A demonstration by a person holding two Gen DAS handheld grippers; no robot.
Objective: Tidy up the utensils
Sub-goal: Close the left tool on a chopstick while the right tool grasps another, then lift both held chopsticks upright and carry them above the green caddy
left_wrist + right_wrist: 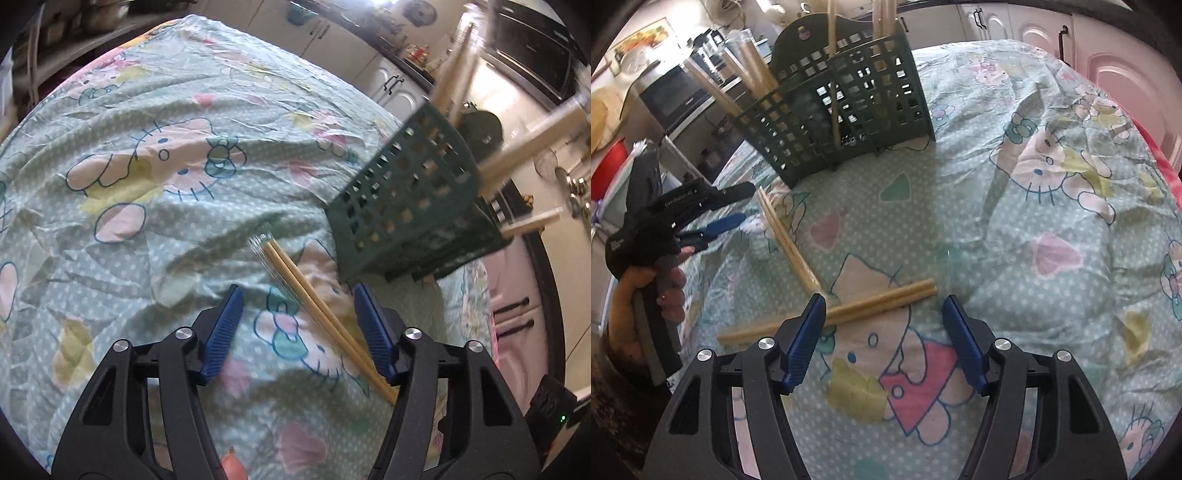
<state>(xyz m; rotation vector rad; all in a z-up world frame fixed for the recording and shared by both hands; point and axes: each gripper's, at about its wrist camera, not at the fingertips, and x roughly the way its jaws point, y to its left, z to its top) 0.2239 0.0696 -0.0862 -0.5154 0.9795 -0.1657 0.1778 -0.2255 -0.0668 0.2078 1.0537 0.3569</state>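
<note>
chopsticks point(317, 310) partly hidden behind left gripper point(298, 332) pad — both it and right gripper point(883, 338) released, grasping nothing; basket point(842, 107) contents blurred.

A wrinkled pale green cartoon-cat sheet point(1015, 229) covers the desk. Behind it stand white cabinets point(391, 86) and a dark oven point(674, 96).

This is a home kitchen. In the upper right of the left wrist view, white cabinet doors with dark handles point(394, 84) stand beside a black-fronted built-in oven point(532, 55), and a green perforated plastic utensil caddy point(406, 199) holds wooden-handled tools. The worktop wears a mint cartoon-cat printed cloth point(1052, 192), and pale pink panelled cabinet doors point(1123, 74) fill the right wrist view's upper right.
</note>
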